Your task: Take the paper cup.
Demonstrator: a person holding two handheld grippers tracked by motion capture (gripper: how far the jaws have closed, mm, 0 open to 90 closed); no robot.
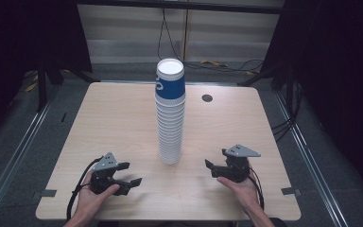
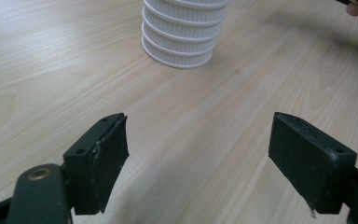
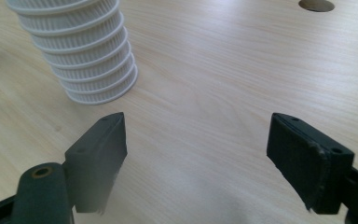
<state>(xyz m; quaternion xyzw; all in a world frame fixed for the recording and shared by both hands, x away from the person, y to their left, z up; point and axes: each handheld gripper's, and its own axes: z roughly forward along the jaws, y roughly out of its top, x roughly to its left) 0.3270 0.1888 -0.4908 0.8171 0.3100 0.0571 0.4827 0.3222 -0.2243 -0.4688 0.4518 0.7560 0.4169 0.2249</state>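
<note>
A tall stack of upside-down paper cups (image 1: 170,113) stands in the middle of the wooden table (image 1: 113,123); the top cup is blue with a white base. Its ribbed white rims fill the top of the left gripper view (image 2: 182,35) and the upper left of the right gripper view (image 3: 81,56). My left gripper (image 1: 128,174) rests low at the table's front left, jaws wide apart and empty (image 2: 198,154). My right gripper (image 1: 211,166) sits at the front right, also open with bare table between its jaws (image 3: 196,154). Both point toward the stack's foot.
A round cable hole (image 1: 207,98) lies in the table behind and right of the stack, also in the right gripper view (image 3: 316,4). Cables run over the floor beyond the table's far edge. Metal rails flank the table on both sides.
</note>
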